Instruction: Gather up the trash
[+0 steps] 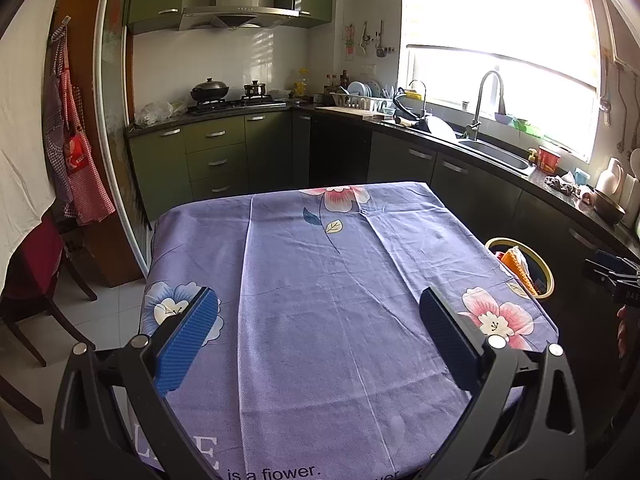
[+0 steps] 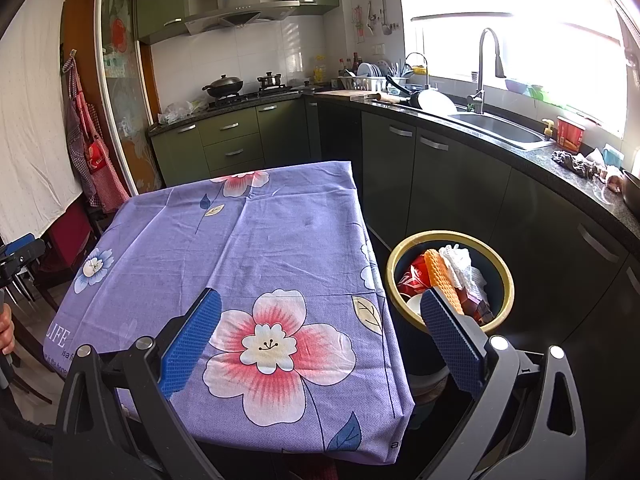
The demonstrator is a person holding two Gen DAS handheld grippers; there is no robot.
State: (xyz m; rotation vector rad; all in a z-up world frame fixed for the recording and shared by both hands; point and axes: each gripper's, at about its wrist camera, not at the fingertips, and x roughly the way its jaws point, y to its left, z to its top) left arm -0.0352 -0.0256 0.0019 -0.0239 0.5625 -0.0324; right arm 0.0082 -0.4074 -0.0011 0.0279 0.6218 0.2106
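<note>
Both grippers hang over the table (image 1: 320,280) right now, and both are empty. The left gripper (image 1: 320,332) has its jaws spread wide, blue pads facing each other with nothing but purple flowered tablecloth (image 1: 304,360) between them. The right gripper (image 2: 320,328) is just as wide open — one finger sits over the big pink flower on the cloth, the other reaches past the table's right edge, in front of the bin's rim.

The cloth lies flat with a few fold creases, and no loose trash shows on it in either view.

The trash is in the bin (image 2: 505,280), a dark round one with a yellowish rim, standing on the floor just beside the table's right edge, between the table and the dark cabinets. Inside it: a red crushed can (image 2: 412,276), an orange mesh-like piece (image 2: 440,276) standing on end, and white crumpled paper (image 2: 460,264) — all packed together near the top. In the left wrist view only a slice of the bin (image 1: 546,276) peeks out past the cloth.

Behind, the kitchen counter (image 2: 520,160) runs along the window with a sink (image 2: 496,132) set in it, and a red cup (image 2: 570,132) sits near the sink.

At the left edge of the right wrist view, a hand (image 2: 7,330) grips the other tool's handle.
</note>
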